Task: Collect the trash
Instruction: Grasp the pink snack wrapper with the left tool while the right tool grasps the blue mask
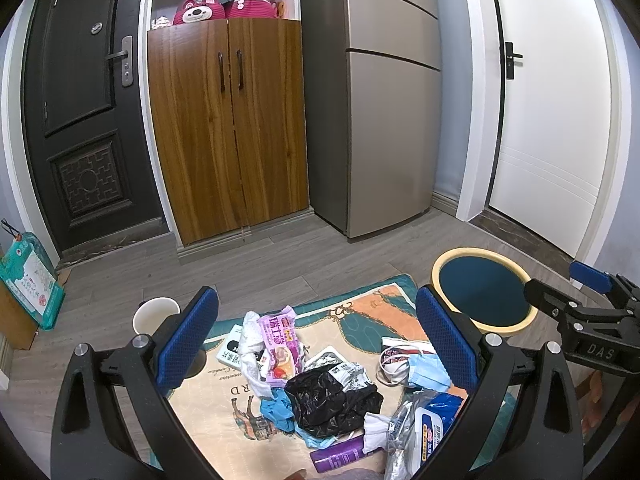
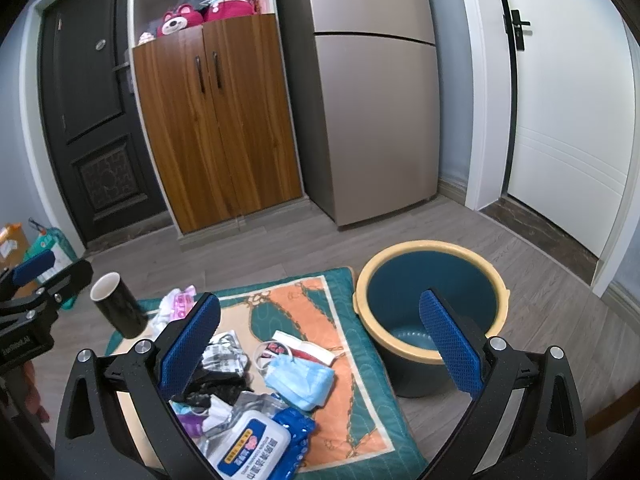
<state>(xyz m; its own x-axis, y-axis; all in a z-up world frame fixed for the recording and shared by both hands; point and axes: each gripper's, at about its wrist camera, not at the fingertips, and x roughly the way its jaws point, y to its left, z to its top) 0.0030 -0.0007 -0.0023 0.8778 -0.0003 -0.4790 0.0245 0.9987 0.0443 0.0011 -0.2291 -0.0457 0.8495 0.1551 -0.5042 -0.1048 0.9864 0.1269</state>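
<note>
You are at the start of a pick: both sets of tongs hang above the litter with nothing in them. Your left tongs (image 1: 316, 340) stand wide over the heap on the mat (image 1: 368, 312), framing the pink snack wrapper (image 1: 280, 344) and the crumpled black plastic bag (image 1: 332, 400). Your right tongs (image 2: 320, 344) are equally wide and bare, with the blue face mask (image 2: 300, 380) between the pads and the wet-wipe pack (image 2: 252, 444) nearer the camera.

The bin (image 2: 432, 300), dark blue with a yellow rim, stands on the floor just beside the mat's right edge and looks bare inside, so by my reading none of the trash has gone in yet. A black mug (image 2: 120, 308) stands at the mat's far left corner; I would leave it, as it does not look like rubbish.

Next, lower one pair onto a single light piece, the mask being nearest the bin, pinch a raised fold rather than the flat mat, lift clear and carry it over the rim before letting go
</note>
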